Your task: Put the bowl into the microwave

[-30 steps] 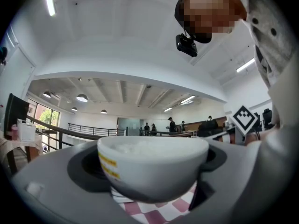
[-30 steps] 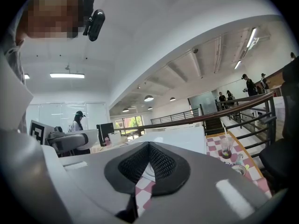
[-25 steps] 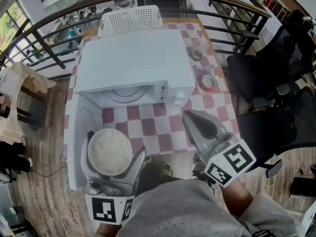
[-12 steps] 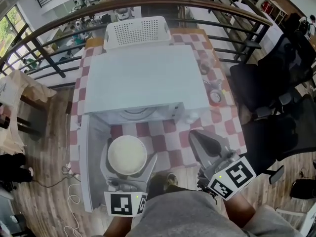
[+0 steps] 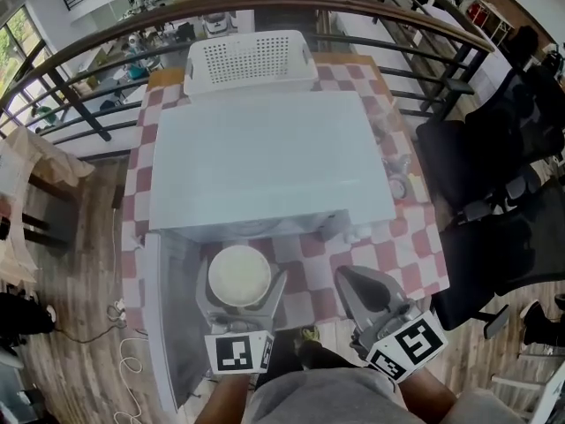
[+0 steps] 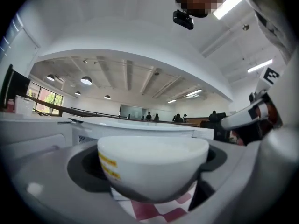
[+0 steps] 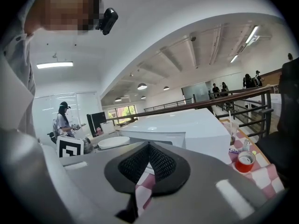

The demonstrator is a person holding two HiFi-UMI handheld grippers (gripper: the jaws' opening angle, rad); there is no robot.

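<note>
A white bowl (image 5: 238,275) with a yellow mark on its side (image 6: 152,164) sits between the jaws of my left gripper (image 5: 240,283), which is shut on it. It hangs over the red-and-white checked tablecloth (image 5: 388,254), just in front of the white microwave (image 5: 265,157), whose opening faces me with the door (image 5: 168,325) swung out to the left. My right gripper (image 5: 360,288) is shut on nothing, low at the right in front of the microwave. In the right gripper view the bowl (image 7: 113,142) shows at the left, beside the microwave (image 7: 182,127).
A white perforated basket (image 5: 250,58) stands behind the microwave. A red tape roll (image 7: 244,161) and small items lie on the cloth to the microwave's right. A dark curved railing (image 5: 265,7) rings the table; black chairs (image 5: 494,148) stand at right.
My left gripper has carried the bowl forward and to the right, up to the microwave's opening. The right gripper has barely moved.
</note>
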